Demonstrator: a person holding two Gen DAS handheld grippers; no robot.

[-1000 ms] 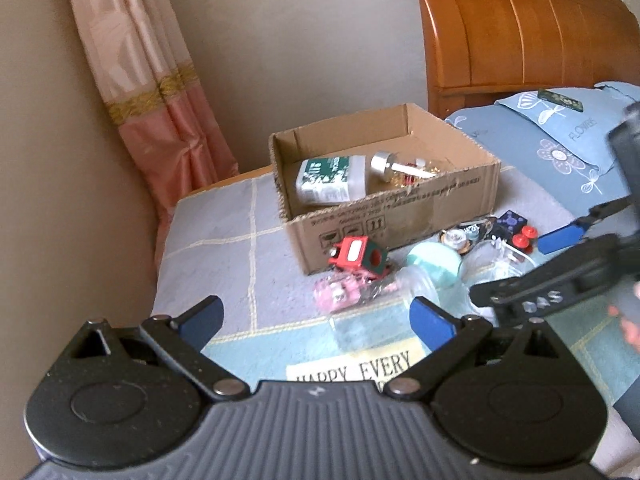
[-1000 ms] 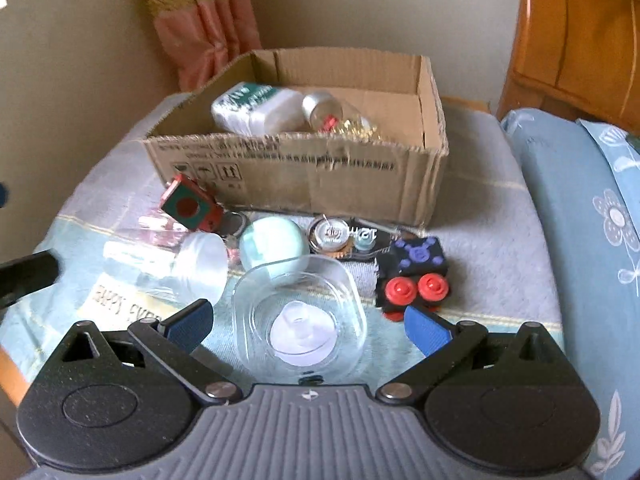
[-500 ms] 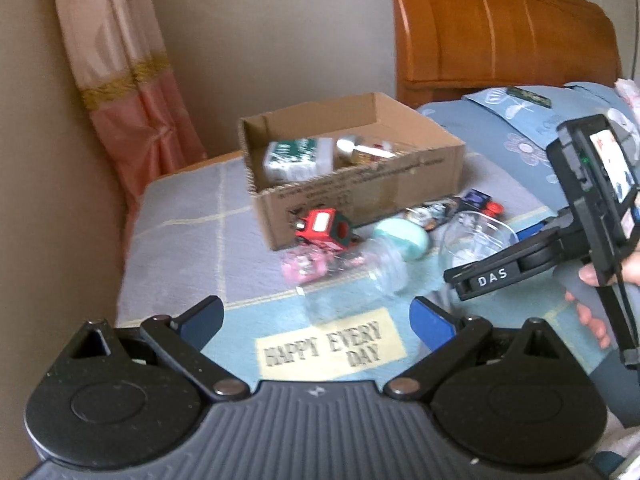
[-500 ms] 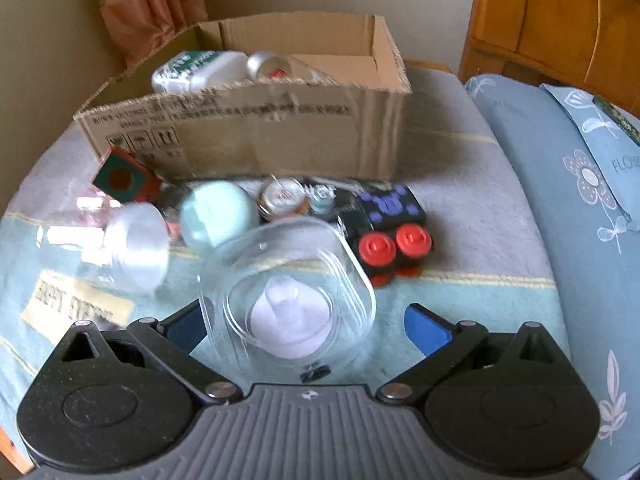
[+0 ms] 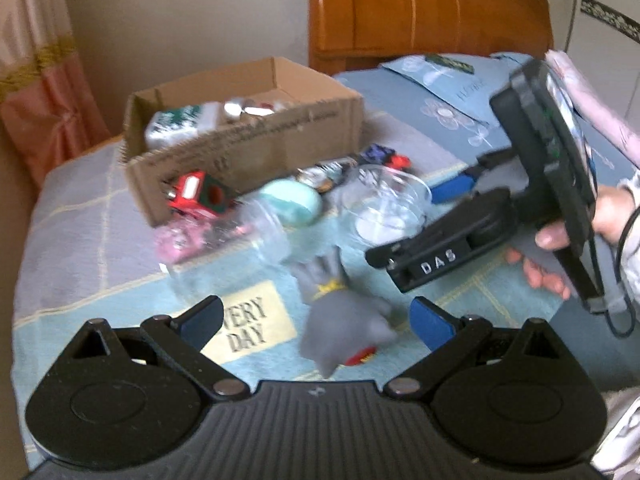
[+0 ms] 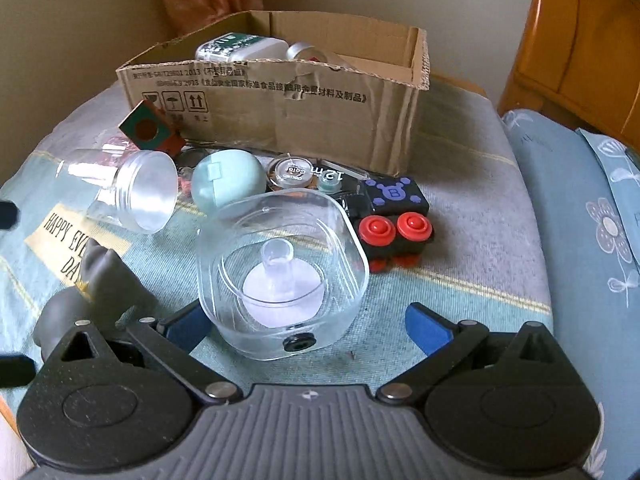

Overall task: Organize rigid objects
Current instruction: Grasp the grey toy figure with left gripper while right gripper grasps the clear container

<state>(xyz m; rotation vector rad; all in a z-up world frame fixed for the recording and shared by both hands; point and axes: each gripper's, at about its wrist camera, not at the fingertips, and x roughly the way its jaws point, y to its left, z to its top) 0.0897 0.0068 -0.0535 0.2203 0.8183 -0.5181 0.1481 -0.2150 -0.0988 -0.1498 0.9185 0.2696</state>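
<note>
Spread over a blanket-covered bench (image 6: 460,148): one brown cardboard box (image 6: 280,96) holding one white bottle with a green label (image 6: 236,46) and one silver-capped item (image 6: 300,50), too blurred to name. In front of the box, on the blanket — one red-and-green cube (image 6: 148,128), one clear plastic jar lying on its side (image 6: 128,188), one pale mint egg-shaped case (image 6: 228,180), one small round clear-lidded tin (image 6: 290,172), one black block with purple bear print and two red buttons (image 6: 394,216), one grey soft toy figure (image 6: 100,284) and one clear rounded-square plastic container (image 6: 280,264). Transparent, thick-walled, upright, with a white disc and short clear stem at its centre and a black ring low on the near wall. Right gripper (image 6: 304,322) spread wide with blue-padded fingers (image 6: 426,326) on either side of that container, apparently not yet pressing it. Left gripper (image 5: 316,320) likewise open, empty, above the grey toy — blue fingers (image 5: 430,320) well apart.
</note>
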